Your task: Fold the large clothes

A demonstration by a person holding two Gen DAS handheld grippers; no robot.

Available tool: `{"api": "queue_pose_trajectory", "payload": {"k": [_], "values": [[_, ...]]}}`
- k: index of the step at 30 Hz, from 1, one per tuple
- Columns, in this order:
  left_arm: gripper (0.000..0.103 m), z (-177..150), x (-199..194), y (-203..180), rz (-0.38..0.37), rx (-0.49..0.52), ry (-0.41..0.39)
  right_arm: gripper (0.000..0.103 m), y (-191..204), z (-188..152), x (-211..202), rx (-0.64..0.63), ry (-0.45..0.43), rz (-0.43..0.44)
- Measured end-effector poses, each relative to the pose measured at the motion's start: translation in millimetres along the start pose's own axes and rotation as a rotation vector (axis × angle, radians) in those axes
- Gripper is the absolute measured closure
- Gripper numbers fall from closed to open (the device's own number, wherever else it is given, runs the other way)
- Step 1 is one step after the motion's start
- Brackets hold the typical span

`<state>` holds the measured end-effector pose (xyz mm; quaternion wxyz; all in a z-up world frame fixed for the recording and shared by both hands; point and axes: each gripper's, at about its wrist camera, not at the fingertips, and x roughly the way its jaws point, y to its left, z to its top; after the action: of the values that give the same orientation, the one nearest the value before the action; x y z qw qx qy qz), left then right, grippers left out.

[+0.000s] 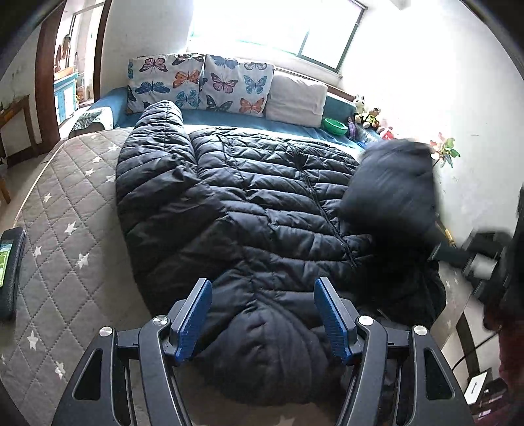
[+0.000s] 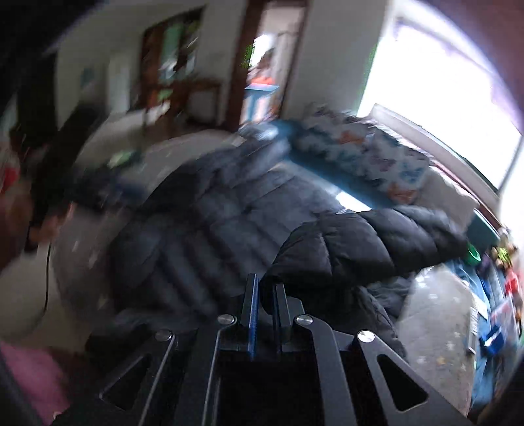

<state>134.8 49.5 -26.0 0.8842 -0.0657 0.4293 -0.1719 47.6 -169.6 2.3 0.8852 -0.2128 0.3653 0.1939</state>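
A large black quilted down jacket (image 1: 249, 203) lies spread on the bed (image 1: 65, 213), front side up, with its zipper (image 1: 314, 193) running down the middle. It covers most of the middle of the bed and reaches from the near edge almost to the pillows at the far edge. One sleeve (image 1: 154, 157) lies folded along the left side of the jacket. The other sleeve (image 2: 366, 242) is lifted off the bed near the right edge; the right hand-held gripper (image 2: 264, 296) has its jaws pressed together on the fabric of this sleeve. In the left wrist view this raised sleeve is only a dark blur, and the right hand-held gripper behind it is cut off by the edge of the picture.

The left hand-held gripper (image 1: 263, 314) is over the near edge of the bed, above the bottom part of the jacket. Its blue pads (image 1: 193, 321) are spread apart and nothing is between them.

Around the jacket, the bed has a grey quilted cover with white stars. At the far edge stand two butterfly pillows (image 1: 199, 82) and one white pillow (image 1: 296, 98) on a blue sheet (image 1: 229, 123). In the far right corner there are a green bowl (image 1: 334, 126) and some small soft toys (image 1: 366, 113). A dark phone-like device (image 1: 11, 272) lies at the left edge of the bed. Behind the pillows is a bright window (image 1: 278, 29), too overexposed to see through.

The right wrist view is strongly blurred, so the room, the doorway (image 2: 262, 65) and a person at its left side are hard to make out.
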Motion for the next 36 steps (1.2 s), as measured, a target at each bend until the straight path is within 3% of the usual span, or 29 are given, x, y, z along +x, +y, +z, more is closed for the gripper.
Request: {"api": "queue_pose_trajectory", "payload": {"k": [5, 9, 12, 15, 17, 18, 21, 25, 27, 30, 34, 36], "values": [[0.034, -10, -15, 7, -0.008, -0.007, -0.021, 0.093, 50, -16, 41, -0.045, 0.125, 0.1], [0.034, -12, -27, 7, -0.015, -0.007, -0.045, 0.093, 45, -23, 28, -0.007, 0.111, 0.119], [0.015, -8, -32, 1, -0.027, -0.011, -0.069, 0.092, 27, -26, 7, 0.094, 0.097, 0.186], [0.014, 2, -32, -12, -0.058, 0.0, -0.076, 0.076, -13, -32, -13, 0.205, 0.061, 0.147], [0.011, 10, -31, -23, -0.076, 0.003, -0.075, 0.046, -45, -42, -22, 0.276, 0.043, 0.056], [0.011, 13, -30, -30, -0.086, 0.009, -0.078, 0.042, -61, -47, -22, 0.308, 0.036, 0.012], [0.009, 23, -31, -51, -0.106, 0.042, -0.086, 0.041, -102, -75, -5, 0.419, 0.087, -0.079], [0.004, 29, -31, -72, -0.119, 0.083, -0.113, 0.041, -118, -116, 39, 0.507, 0.226, -0.028], [0.004, 30, -22, -76, -0.116, 0.093, -0.098, 0.041, -114, -118, 38, 0.496, 0.222, -0.029], [0.009, 28, 8, -82, -0.094, 0.12, -0.04, 0.041, -108, -103, 25, 0.449, 0.184, -0.042], [0.033, 26, 47, -75, -0.103, 0.117, 0.026, 0.04, -117, -79, 15, 0.442, 0.125, -0.054], [0.039, 21, 64, -67, -0.109, 0.09, 0.055, 0.04, -132, -80, 24, 0.451, 0.132, -0.072]]}}
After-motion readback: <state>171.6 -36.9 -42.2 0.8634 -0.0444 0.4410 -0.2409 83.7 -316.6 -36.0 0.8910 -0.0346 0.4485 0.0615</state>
